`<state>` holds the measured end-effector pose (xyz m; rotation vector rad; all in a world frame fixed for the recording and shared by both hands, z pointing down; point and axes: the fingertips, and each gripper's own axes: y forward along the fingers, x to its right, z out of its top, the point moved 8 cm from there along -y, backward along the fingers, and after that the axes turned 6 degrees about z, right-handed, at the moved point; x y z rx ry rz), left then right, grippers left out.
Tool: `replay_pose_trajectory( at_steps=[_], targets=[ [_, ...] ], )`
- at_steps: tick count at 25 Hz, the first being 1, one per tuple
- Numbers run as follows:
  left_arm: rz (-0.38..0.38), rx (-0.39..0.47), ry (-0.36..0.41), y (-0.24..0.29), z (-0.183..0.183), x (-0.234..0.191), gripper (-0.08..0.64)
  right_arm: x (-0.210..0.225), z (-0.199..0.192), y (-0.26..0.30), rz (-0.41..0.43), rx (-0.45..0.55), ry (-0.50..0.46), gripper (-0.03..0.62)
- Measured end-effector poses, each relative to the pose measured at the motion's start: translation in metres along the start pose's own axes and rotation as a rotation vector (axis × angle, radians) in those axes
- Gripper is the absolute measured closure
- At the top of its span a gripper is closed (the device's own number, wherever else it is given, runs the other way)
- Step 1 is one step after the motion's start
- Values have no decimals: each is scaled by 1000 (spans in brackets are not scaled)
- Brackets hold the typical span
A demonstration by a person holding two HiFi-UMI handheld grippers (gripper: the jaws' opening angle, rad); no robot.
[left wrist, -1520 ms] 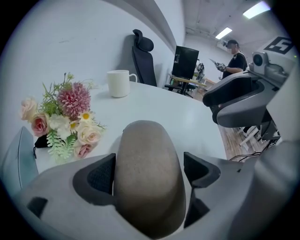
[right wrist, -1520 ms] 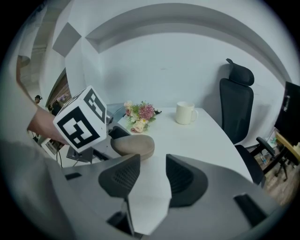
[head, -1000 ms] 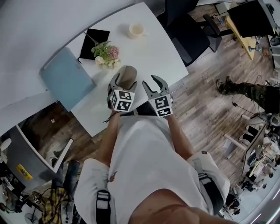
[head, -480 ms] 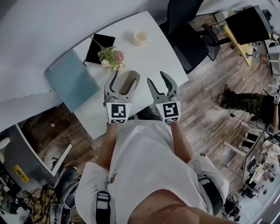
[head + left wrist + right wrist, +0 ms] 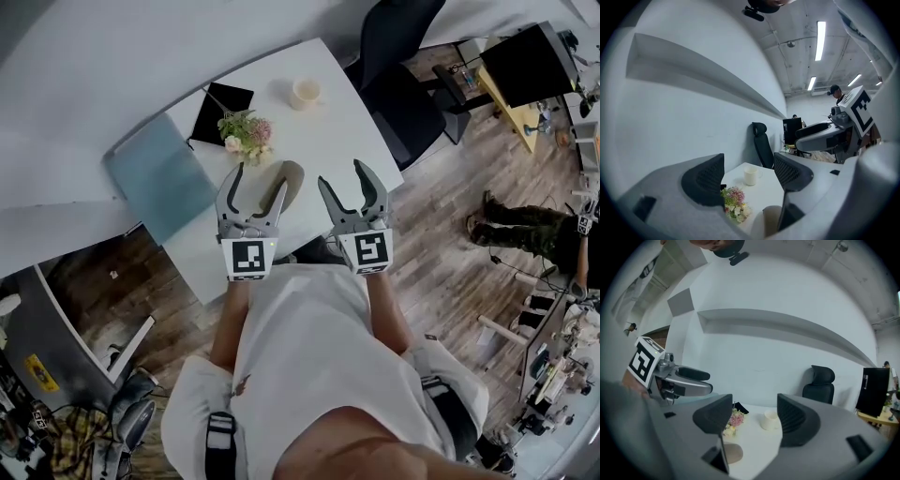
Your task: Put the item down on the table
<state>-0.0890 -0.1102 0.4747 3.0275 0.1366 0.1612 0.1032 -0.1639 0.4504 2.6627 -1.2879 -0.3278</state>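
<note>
Flowers [image 5: 247, 138] on table [image 5: 339, 141], cup [image 5: 305, 92] behind right, notebook [image 5: 223, 101] behind left, item [image 5: 287, 178] just before them, chair [image 5: 401, 80] beyond table

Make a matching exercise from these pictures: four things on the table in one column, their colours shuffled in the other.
Things:
1. cup
2. notebook
3. flowers
4. oval item

Colours:
A. black
B. tan
C. cream
D. pink and green

Pairs: 1-C, 2-A, 3-D, 4-B

One cup [image 5: 305, 92], one posy [image 5: 247, 137], one notebook [image 5: 223, 108], one blue folder [image 5: 159, 183], one tan item [image 5: 293, 176], two grippers [image 5: 259, 177] [image 5: 342, 172].
</note>
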Motion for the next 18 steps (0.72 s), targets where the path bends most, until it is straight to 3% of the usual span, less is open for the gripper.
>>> replay_pose_trajectory(
  at_steps=[18],
  targets=[
    [106,-84,47,30,5,25,235,51,-3,19,165,51,-16,308]
  ],
)
